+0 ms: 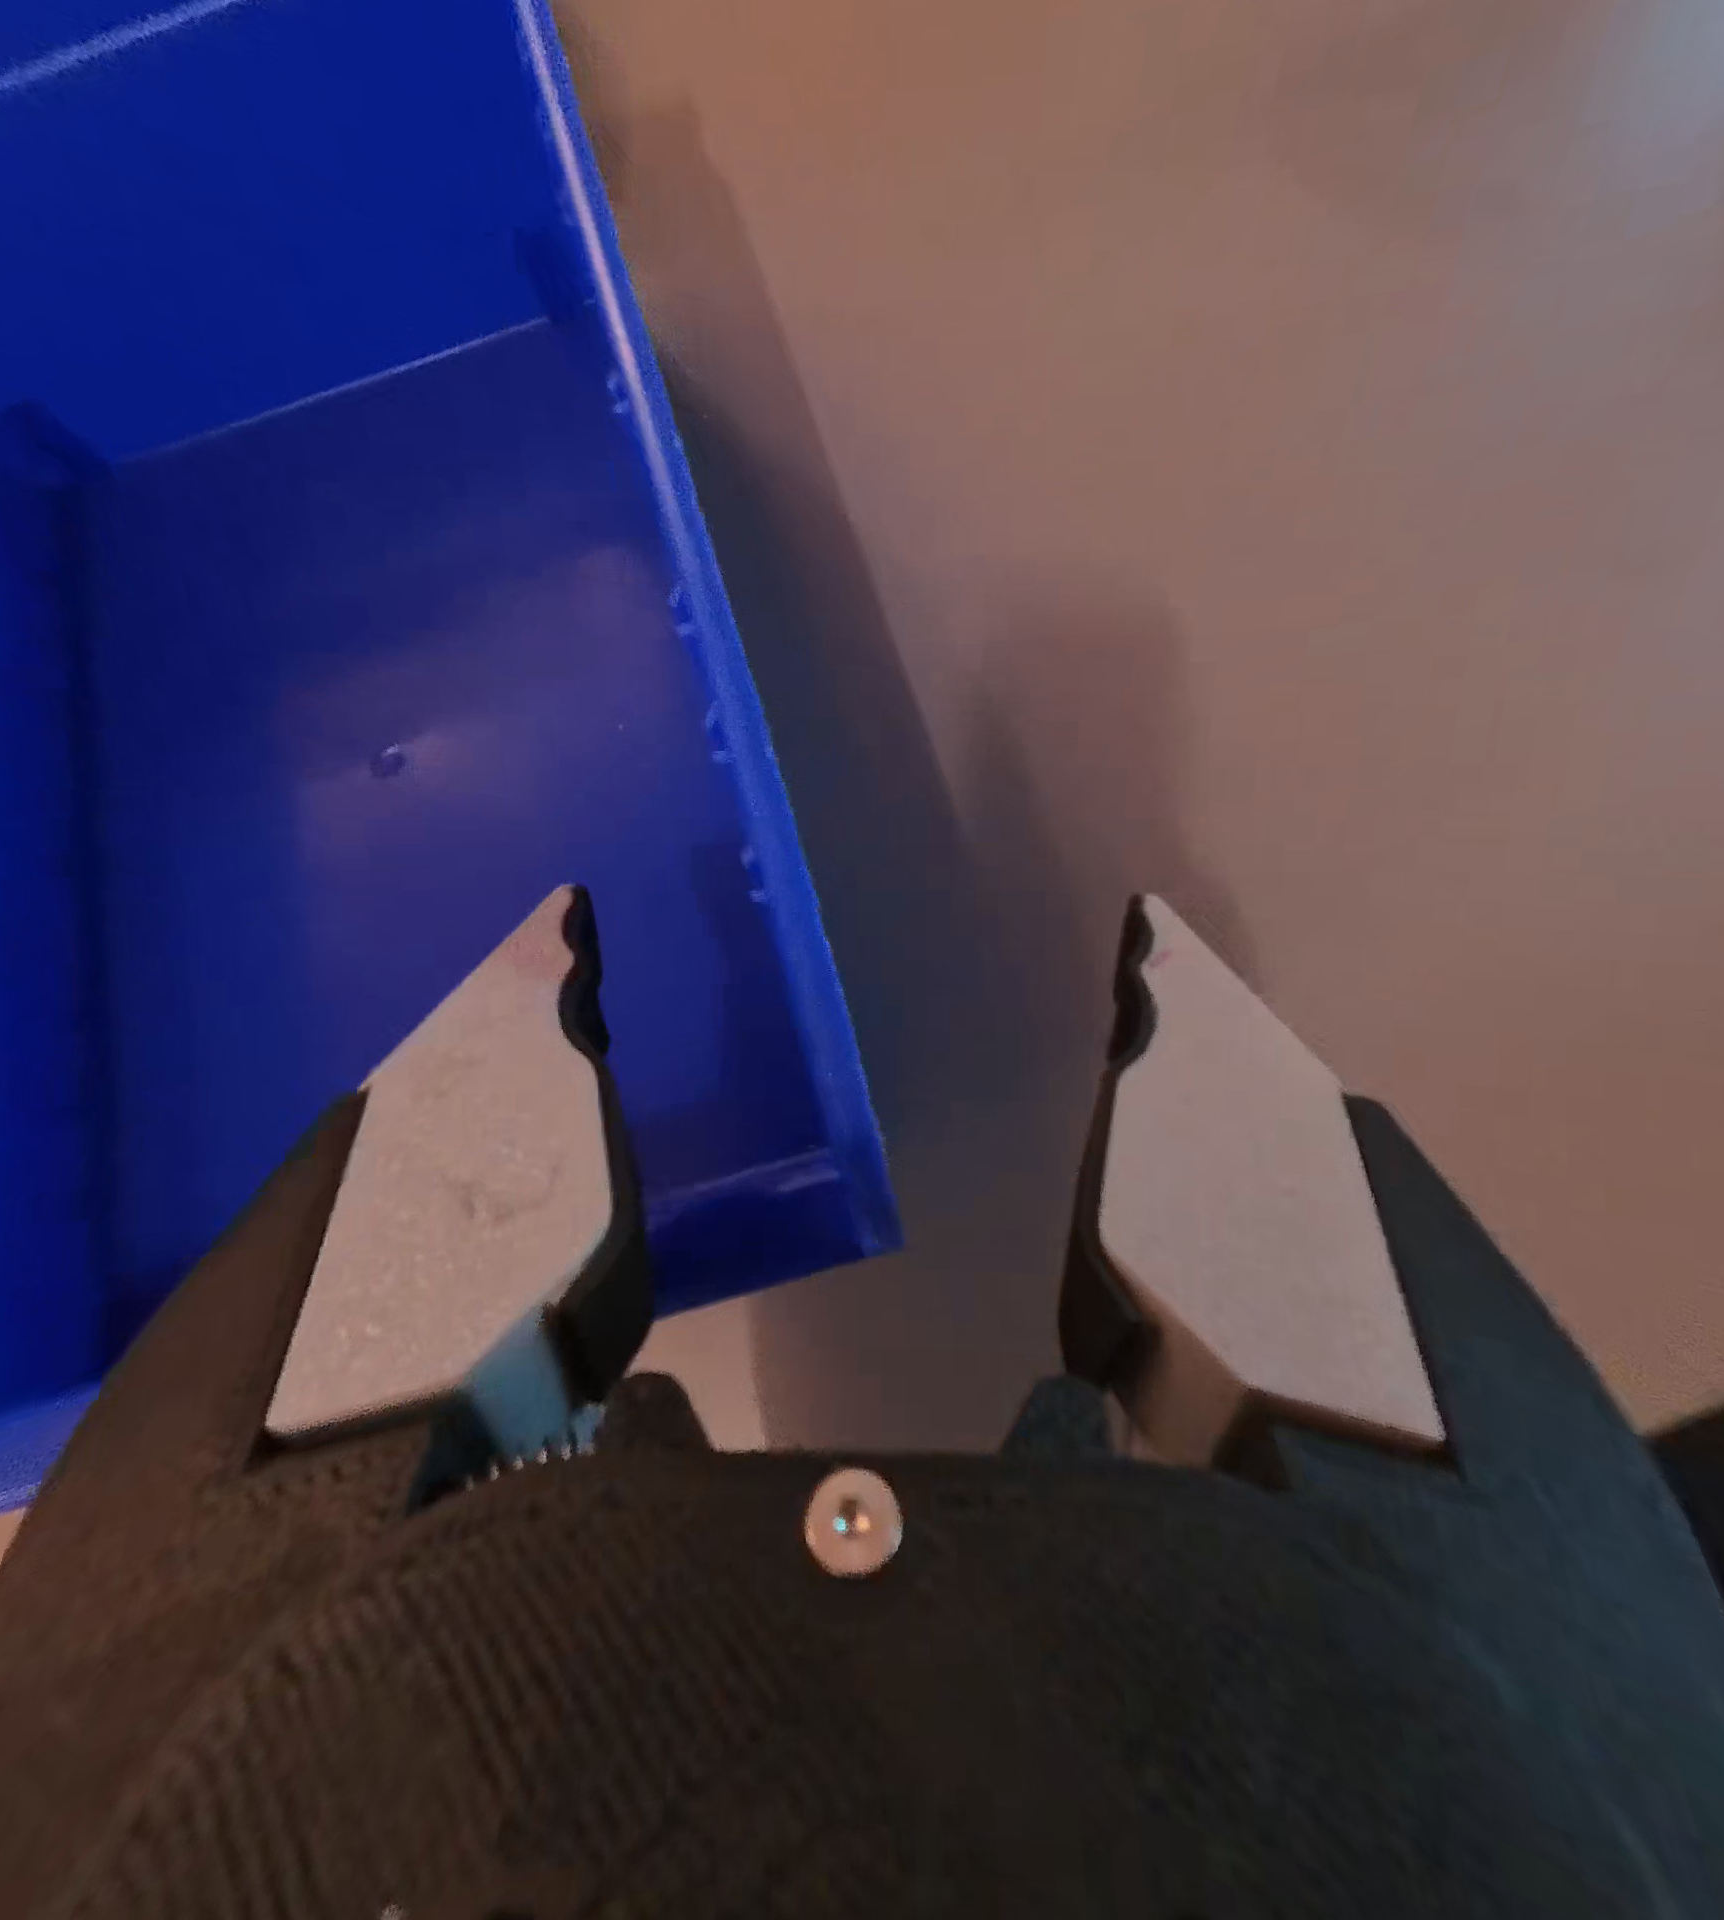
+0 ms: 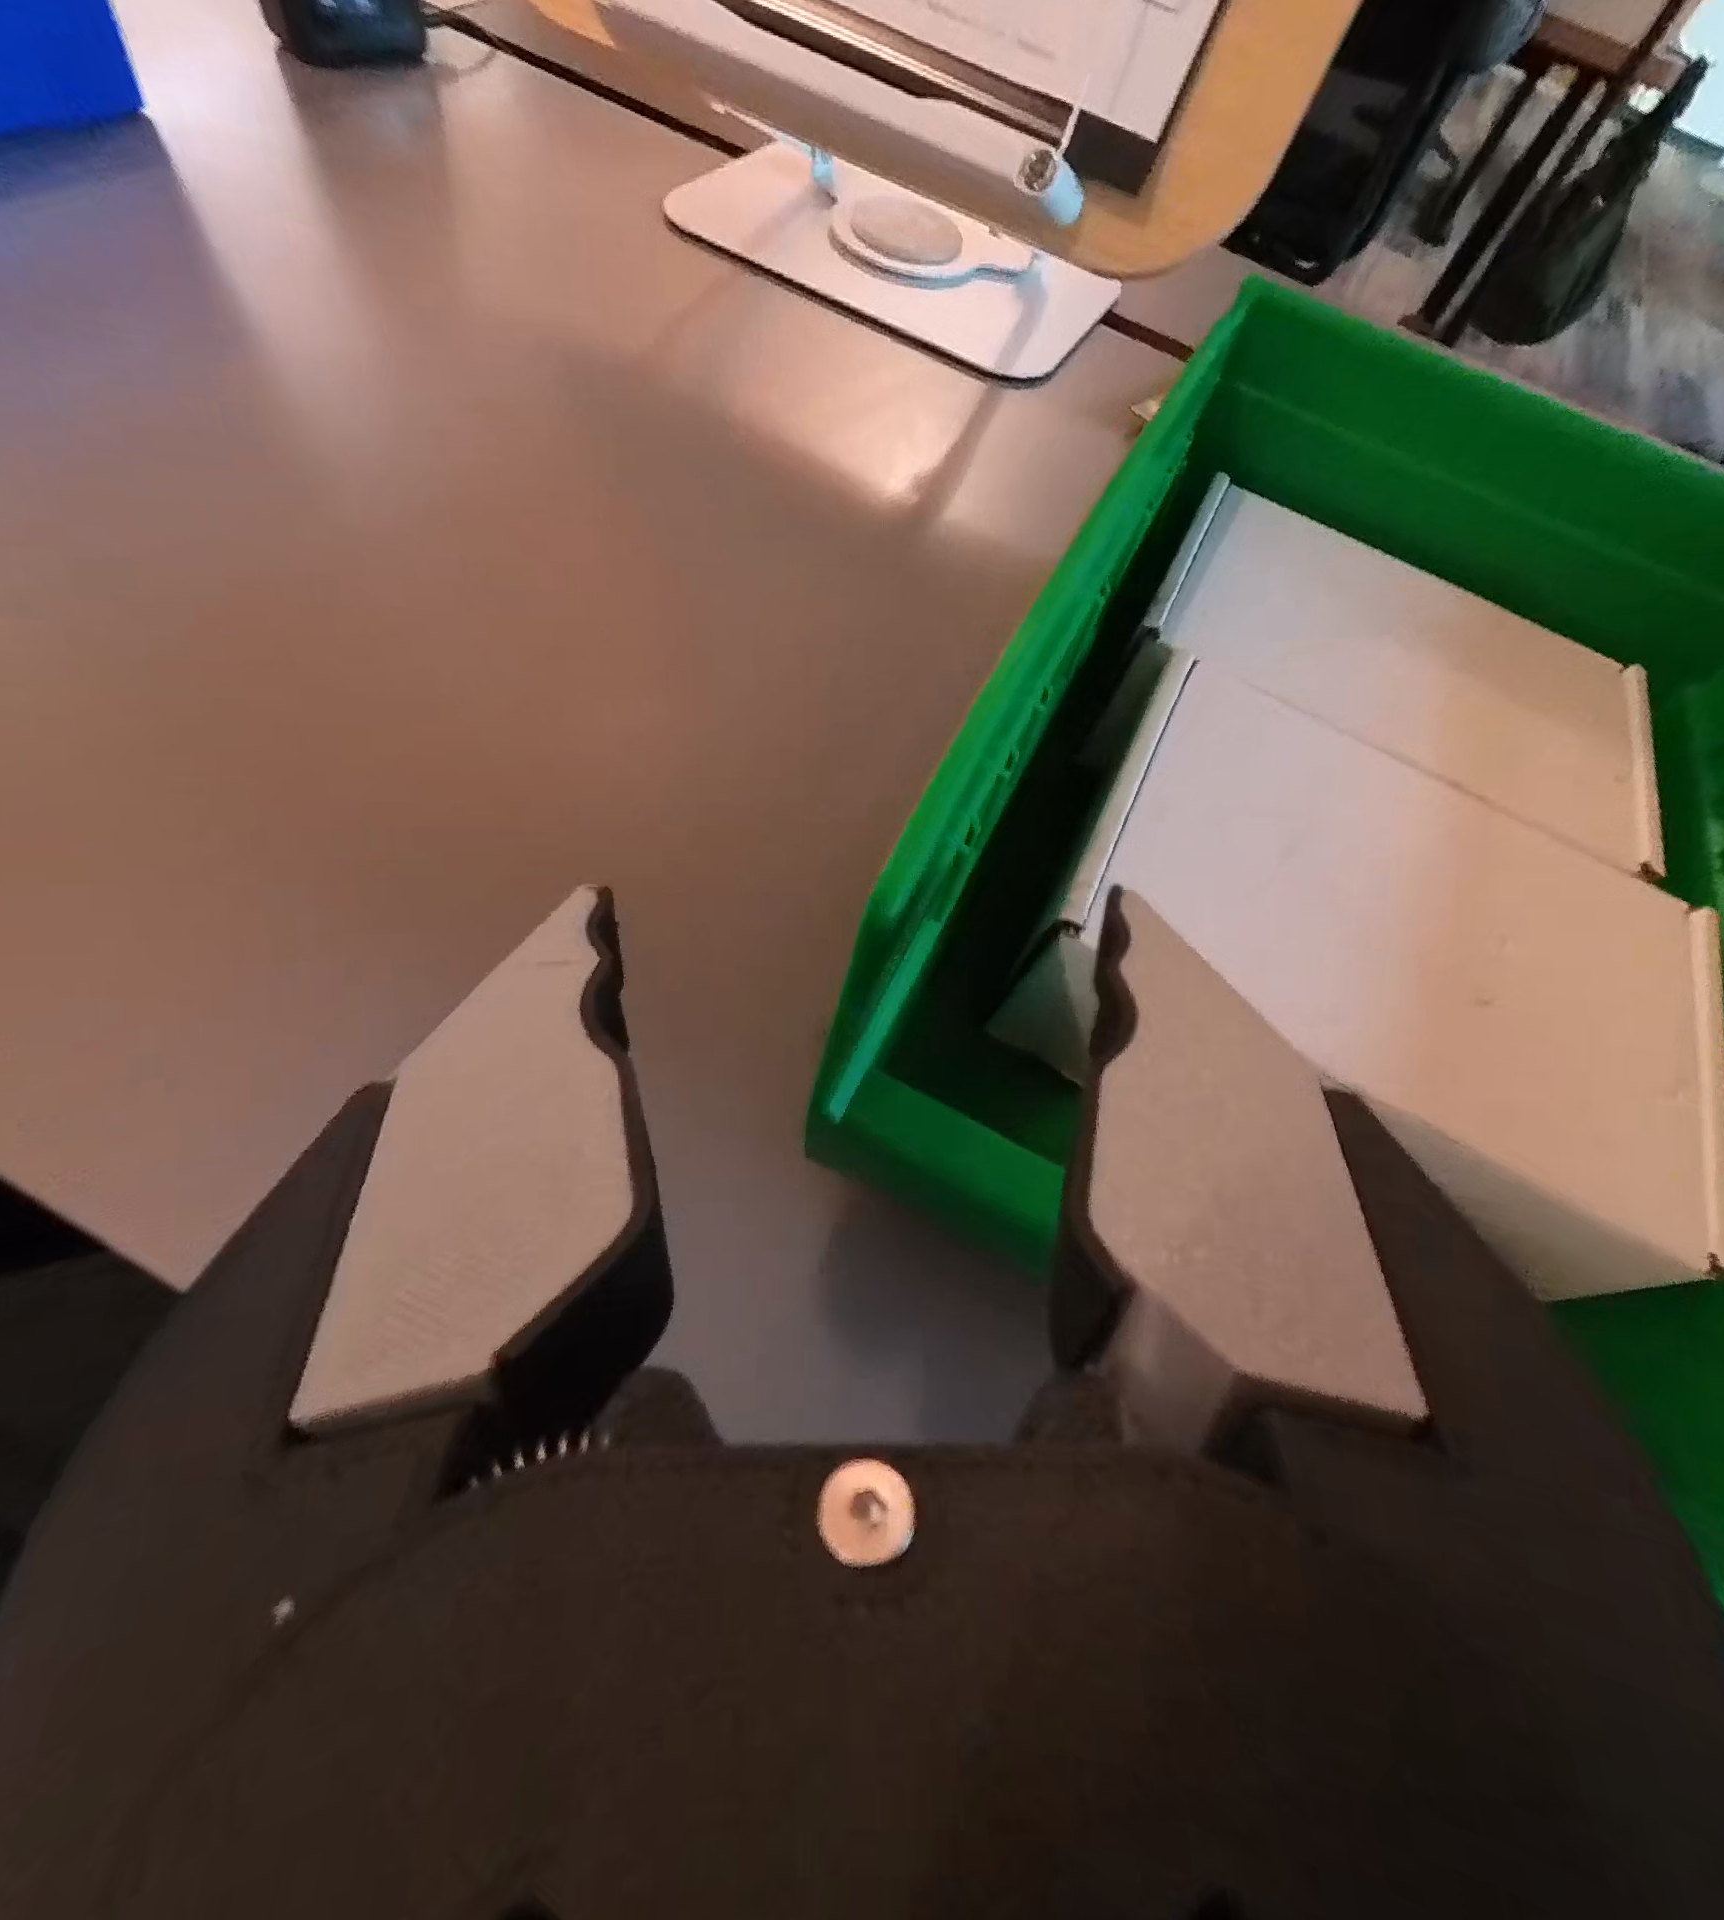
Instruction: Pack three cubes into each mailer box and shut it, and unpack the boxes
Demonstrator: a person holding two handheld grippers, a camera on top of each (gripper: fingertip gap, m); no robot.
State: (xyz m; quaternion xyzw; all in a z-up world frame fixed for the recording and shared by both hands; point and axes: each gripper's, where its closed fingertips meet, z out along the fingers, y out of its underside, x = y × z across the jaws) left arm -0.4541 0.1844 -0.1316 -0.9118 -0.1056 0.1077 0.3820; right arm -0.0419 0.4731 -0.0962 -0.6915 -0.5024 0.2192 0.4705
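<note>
The left claw (image 1: 853, 914) gapes wide, holding nothing, its left finger over the blue bin (image 1: 245, 644) at ten o'clock; the right claw (image 2: 858, 914) gapes wide too, with white mailer boxes (image 2: 1398, 862) shut inside the green bin (image 2: 993, 769) at two o'clock on the surface (image 2: 422, 623).

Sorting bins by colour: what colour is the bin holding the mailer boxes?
Green bin, clearest in the right wrist view.

Warm, dim light tints the worktop (image 1: 1357, 520) brownish in the left wrist view, where motion blur smears the upper right and soft shadows fall beside the blue bin (image 1: 318, 623); in the right wrist view pale glare streaks the worktop centre, edges bending outward
</note>
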